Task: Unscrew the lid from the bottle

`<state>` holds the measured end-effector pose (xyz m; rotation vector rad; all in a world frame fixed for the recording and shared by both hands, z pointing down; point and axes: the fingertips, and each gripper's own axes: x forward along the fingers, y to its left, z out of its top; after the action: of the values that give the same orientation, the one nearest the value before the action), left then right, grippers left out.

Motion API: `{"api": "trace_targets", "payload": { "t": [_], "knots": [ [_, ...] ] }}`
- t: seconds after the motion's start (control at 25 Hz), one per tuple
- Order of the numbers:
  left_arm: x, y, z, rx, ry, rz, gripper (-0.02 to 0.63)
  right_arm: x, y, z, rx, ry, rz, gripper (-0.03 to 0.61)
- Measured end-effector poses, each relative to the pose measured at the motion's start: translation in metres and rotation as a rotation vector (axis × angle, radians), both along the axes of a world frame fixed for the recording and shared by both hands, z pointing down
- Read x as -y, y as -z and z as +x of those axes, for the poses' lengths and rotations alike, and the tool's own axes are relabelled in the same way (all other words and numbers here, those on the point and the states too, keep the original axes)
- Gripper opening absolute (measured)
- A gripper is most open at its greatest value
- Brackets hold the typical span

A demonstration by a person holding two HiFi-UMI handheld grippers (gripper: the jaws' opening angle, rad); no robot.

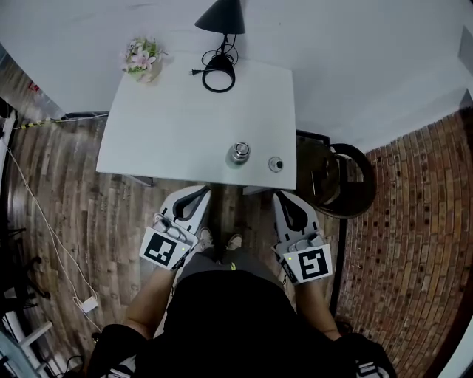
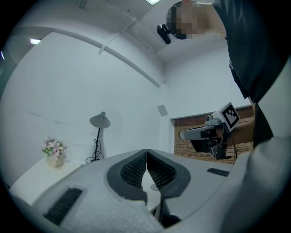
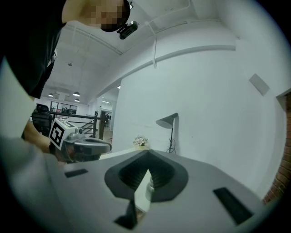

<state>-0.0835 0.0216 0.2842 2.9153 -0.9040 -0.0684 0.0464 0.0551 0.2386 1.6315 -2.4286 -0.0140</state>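
Two hand-held grippers, white-shelled with dark ribbed pads, are held low in front of the person, short of the near edge of a white square table [image 1: 170, 140].

The left gripper [image 1: 201, 193] is seen to the left of the person's feet. In its own view the left gripper [image 2: 146, 152] has its jaws closed, pad against pad at the tips, and nothing is gripped.

The right gripper [image 1: 283, 198] is seen to the right of the feet. Its jaws are likewise pressed together and empty in the right gripper view [image 3: 146, 154].

A black-and-white marker cube is carried on the back of each, on the left [image 1: 164, 249] and on the right [image 1: 312, 263].

A short silvery metal bottle [image 1: 239, 152] stands upright on the table, close to the near edge and right of centre. It lies ahead of and between the two grippers and is touched by neither. In the right gripper view the bottle [image 3: 149, 189] is glimpsed through the gap below the closed tips, beyond the jaws and not between the pads.

A small round grey disc [image 1: 275, 164] lies flat on the tabletop just right of the bottle, apart from it. It is possibly the lid, but is too small to be certain.

Noted at the far edge of the table:
- a black desk lamp [image 1: 222, 16]
- a coil of black cable [image 1: 219, 74]
- a pot of pink-and-white flowers [image 1: 143, 59], at the far-left corner

A dark round stool [image 1: 347, 181] stands beside the table's right side. Wooden planks [image 1: 89, 207] cover the floor on the left and brick-patterned flooring [image 1: 421, 221] covers it on the right.
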Motion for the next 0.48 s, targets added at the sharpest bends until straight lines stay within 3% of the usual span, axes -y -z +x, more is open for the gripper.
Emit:
{"api": "trace_targets", "payload": {
  "t": [0.48],
  "knots": [
    [0.031,-0.001,0.017,0.038,0.040,0.005,0.025,0.041,-0.006,0.030,0.050,0.003,0.002,0.014]
  ]
}}
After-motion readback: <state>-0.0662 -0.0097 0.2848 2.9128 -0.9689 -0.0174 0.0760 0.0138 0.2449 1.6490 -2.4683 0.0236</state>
